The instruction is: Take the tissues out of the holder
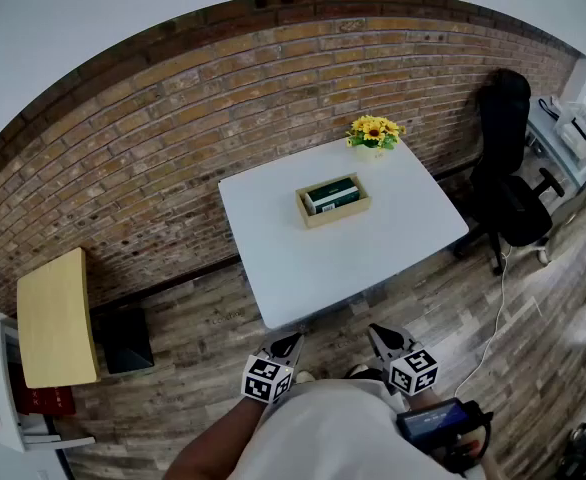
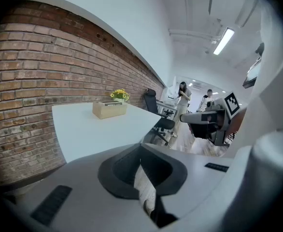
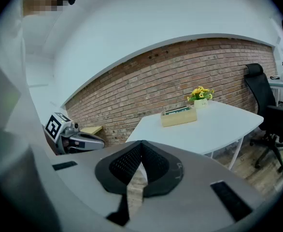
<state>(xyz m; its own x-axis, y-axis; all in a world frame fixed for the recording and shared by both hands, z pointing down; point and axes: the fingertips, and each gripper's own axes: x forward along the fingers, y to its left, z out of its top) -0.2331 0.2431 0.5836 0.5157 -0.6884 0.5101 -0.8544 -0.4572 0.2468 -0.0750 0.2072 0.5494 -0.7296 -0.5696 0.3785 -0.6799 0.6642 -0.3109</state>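
A wooden holder [image 1: 316,217] stands near the middle of the white table [image 1: 373,253], with a green pack of tissues [image 1: 332,194] inside it. The same holder [image 2: 109,109] [image 3: 178,116] shows far ahead in both gripper views. My left gripper [image 1: 295,338] [image 2: 140,149] and right gripper [image 1: 375,330] [image 3: 141,146] hang side by side close to my body, short of the table's near edge. Both have their jaws shut with nothing between them. Each gripper shows in the other's view: the right gripper [image 2: 211,120] and the left gripper [image 3: 74,138].
A pot of yellow flowers [image 1: 373,133] sits at the table's far edge by the brick wall. A black office chair [image 1: 508,168] stands right of the table, a yellow side table [image 1: 55,316] to the left. Two people [image 2: 183,100] stand far off in the left gripper view.
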